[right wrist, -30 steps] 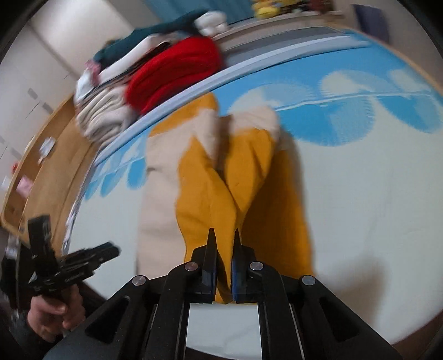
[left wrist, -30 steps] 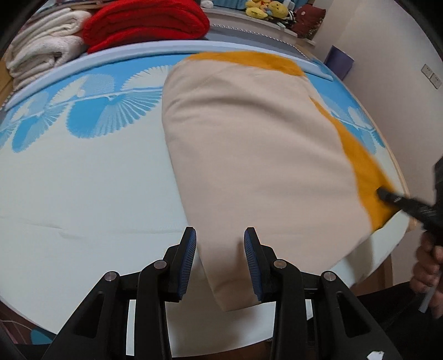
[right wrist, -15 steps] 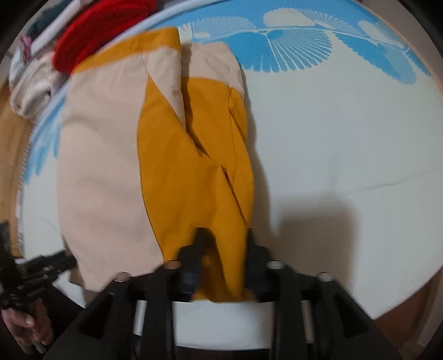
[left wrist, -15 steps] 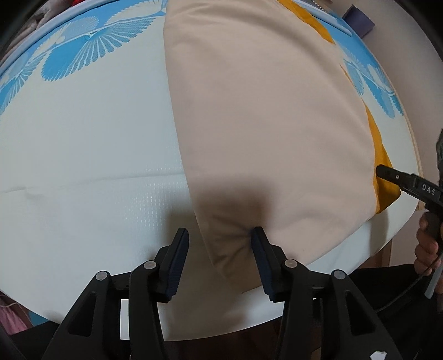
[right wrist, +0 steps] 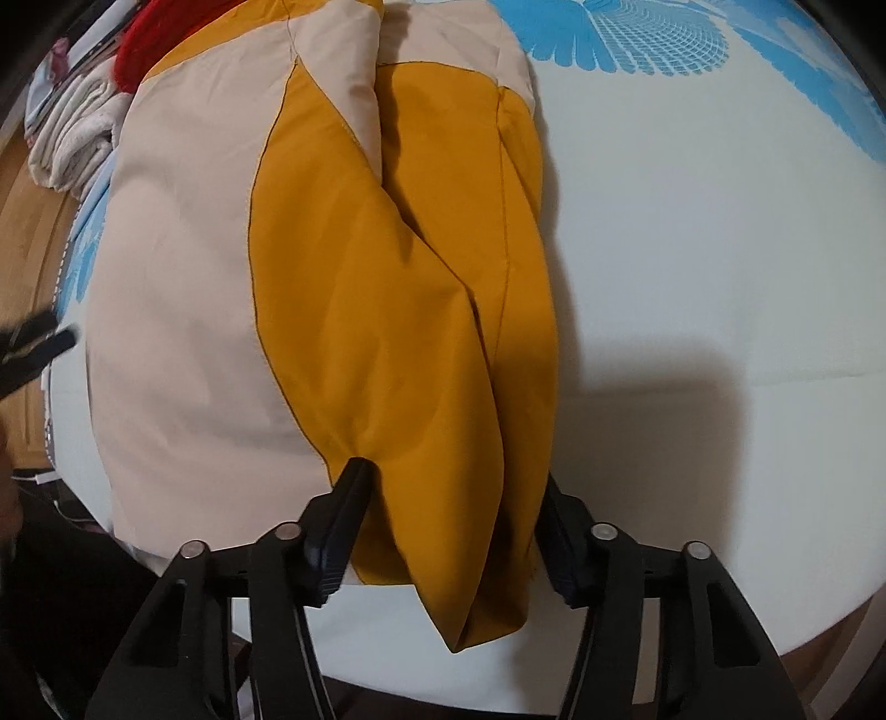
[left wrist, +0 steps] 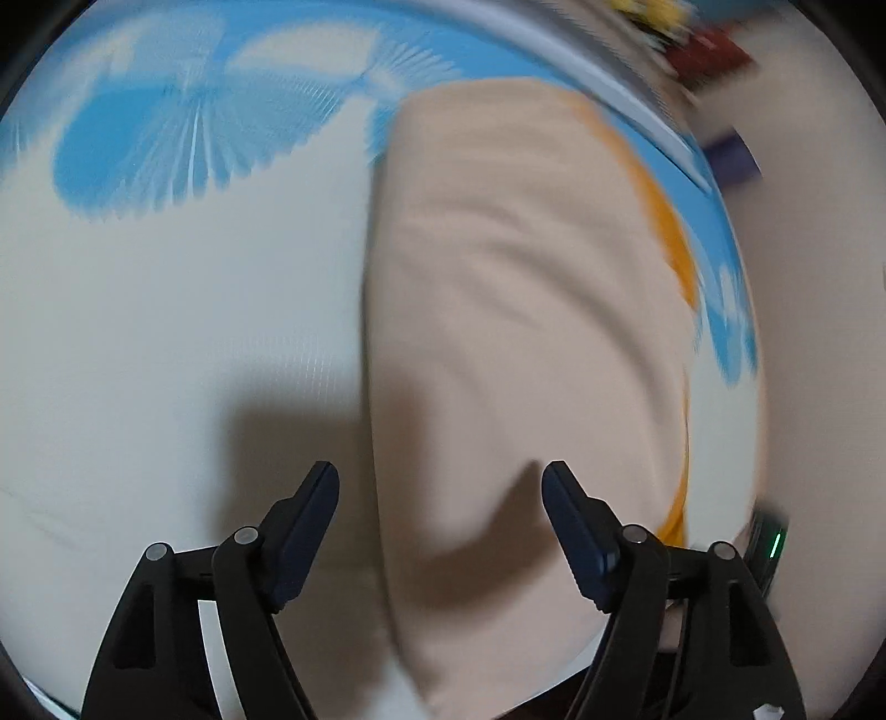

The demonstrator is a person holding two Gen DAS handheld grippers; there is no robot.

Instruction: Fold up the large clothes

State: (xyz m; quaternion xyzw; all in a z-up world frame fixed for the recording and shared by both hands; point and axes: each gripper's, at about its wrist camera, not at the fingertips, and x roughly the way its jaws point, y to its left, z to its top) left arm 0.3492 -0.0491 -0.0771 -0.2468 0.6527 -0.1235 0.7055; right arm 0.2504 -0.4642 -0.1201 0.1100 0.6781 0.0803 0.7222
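A large beige and orange garment (left wrist: 526,277) lies folded lengthwise on the white bed sheet with blue fan prints (left wrist: 166,277). My left gripper (left wrist: 440,471) hangs over the garment's near beige corner. Its jaws are opening and stand wide, with the cloth's left edge below them untouched. In the right wrist view the garment's orange folds (right wrist: 398,288) lie on top of the beige part. My right gripper (right wrist: 454,476) straddles the near end of the orange fold. Its jaws are closing, with the cloth filling the gap, and the right finger is partly hidden behind the fabric.
A red blanket (right wrist: 144,50) and folded white towels (right wrist: 72,133) are stacked beyond the bed's far edge. Wooden floor (right wrist: 22,221) shows at the left. The left gripper's tip (right wrist: 39,349) pokes in at the left edge. The bed's near edge runs just below both grippers.
The left gripper dropped closer to the beige corner and its jaws spread wider. The right gripper lowered the orange fold onto the bed and its jaws went from shut to apart.
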